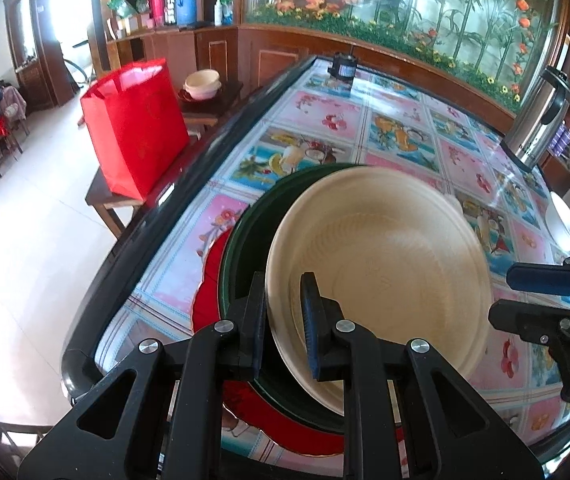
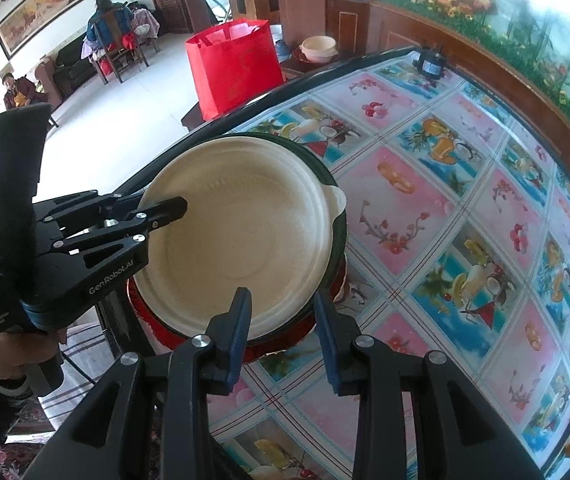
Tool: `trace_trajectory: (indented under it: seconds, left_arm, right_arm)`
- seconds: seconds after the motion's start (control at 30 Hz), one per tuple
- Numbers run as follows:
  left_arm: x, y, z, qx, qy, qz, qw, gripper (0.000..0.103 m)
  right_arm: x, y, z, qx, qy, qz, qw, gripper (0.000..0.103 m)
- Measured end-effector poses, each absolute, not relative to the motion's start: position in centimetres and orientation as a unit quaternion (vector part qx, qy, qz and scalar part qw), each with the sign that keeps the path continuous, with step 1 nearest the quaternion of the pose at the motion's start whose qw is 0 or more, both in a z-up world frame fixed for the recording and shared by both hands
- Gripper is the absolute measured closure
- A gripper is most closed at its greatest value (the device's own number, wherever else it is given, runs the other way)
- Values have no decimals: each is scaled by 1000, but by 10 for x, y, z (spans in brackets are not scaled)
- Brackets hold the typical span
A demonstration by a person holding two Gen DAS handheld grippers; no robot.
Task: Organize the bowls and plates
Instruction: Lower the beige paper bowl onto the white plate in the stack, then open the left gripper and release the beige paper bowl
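Observation:
A cream bowl (image 1: 385,272) sits tilted in a dark green bowl (image 1: 253,232), which rests on a red plate (image 1: 207,300) near the table's left edge. My left gripper (image 1: 283,320) is shut on the cream bowl's near rim, one finger inside and one outside. In the right wrist view the same cream bowl (image 2: 241,236), green bowl (image 2: 339,236) and red plate (image 2: 157,328) show, with the left gripper (image 2: 165,208) clamped on the bowl's left rim. My right gripper (image 2: 283,336) is open, its fingers astride the stack's near edge, holding nothing.
The table (image 1: 401,128) has a glossy fruit-print cover. A steel thermos (image 1: 541,116) stands at the far right and a small black device (image 1: 343,66) at the far end. A red bag (image 1: 137,128) and cream bowls (image 1: 203,84) sit on side tables at left.

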State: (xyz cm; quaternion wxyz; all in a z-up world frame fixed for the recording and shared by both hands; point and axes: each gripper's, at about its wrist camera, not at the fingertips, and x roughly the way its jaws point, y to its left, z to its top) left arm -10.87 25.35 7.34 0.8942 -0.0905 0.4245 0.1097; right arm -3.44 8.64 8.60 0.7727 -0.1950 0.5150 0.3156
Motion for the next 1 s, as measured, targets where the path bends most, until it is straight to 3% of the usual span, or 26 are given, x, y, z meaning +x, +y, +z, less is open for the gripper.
trace_trajectory:
  seconds: [0.13, 0.23, 0.37, 0.83, 1.0]
  left_arm:
    - [-112, 250, 78, -86, 411, 112, 901, 65]
    - [-119, 246, 87, -89, 389, 113, 910, 63]
    - [-126, 240, 100, -87, 360, 122, 921, 39]
    - [-118, 184, 104, -87, 350, 73, 930, 39]
    - [-108, 149, 101, -68, 359, 42, 930, 39]
  right_arm:
    - [-40, 86, 88, -199, 504, 313, 780, 66]
    - [-43, 84, 89, -202, 495, 307, 787, 64]
    - [-46, 78, 92, -193, 486, 306, 796, 62]
    - [-53, 15, 98, -126, 468, 258, 836, 40]
    - [-54, -21, 94, -108, 476, 225, 843, 37]
